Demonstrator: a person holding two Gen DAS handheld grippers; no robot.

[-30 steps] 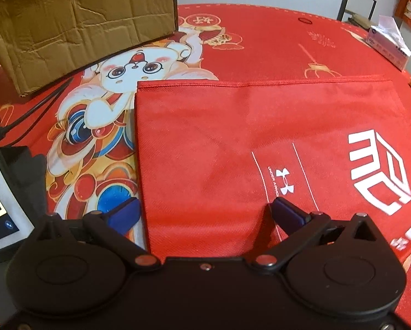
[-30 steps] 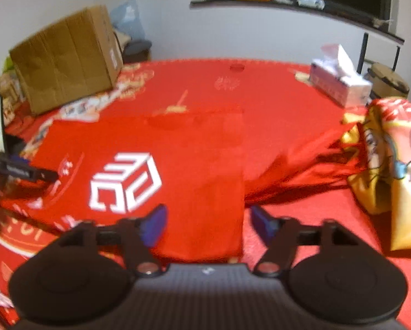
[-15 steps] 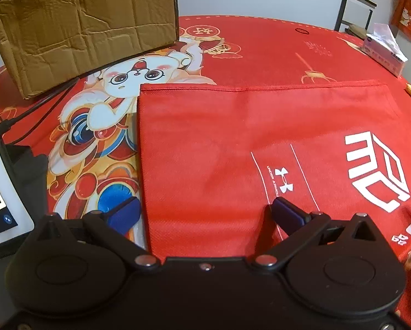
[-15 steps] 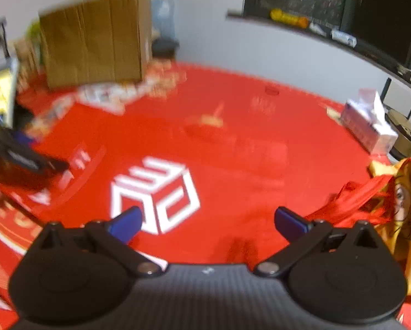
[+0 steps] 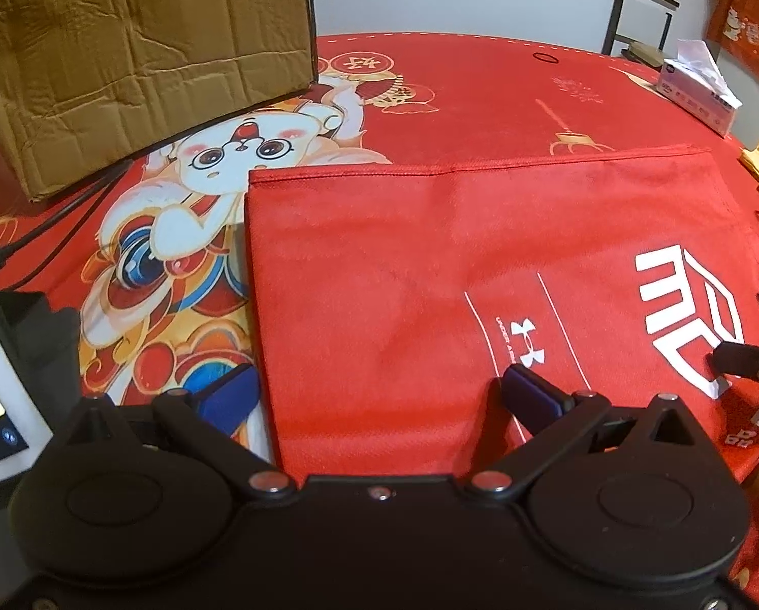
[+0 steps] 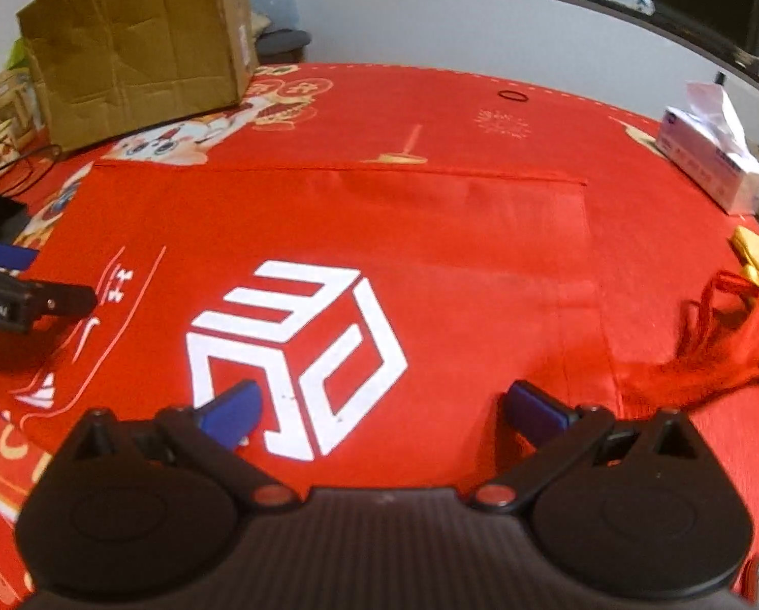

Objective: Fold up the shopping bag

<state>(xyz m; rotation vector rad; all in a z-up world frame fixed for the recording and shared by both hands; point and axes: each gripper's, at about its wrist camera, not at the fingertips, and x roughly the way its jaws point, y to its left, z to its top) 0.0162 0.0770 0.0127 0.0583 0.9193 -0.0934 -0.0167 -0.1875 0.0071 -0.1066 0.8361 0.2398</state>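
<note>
Between the wide-open jaws of the right gripper point(image 6: 379, 409), which have just been opening, lies only the flat red bag point(image 6: 430, 254), not gripped. The left gripper point(image 5: 379, 391) is also open, over the bag's left edge. The bag lies spread on the tablecloth point(image 5: 481, 96), near a box point(image 5: 125, 51) and tissues point(image 6: 709, 162).
</note>
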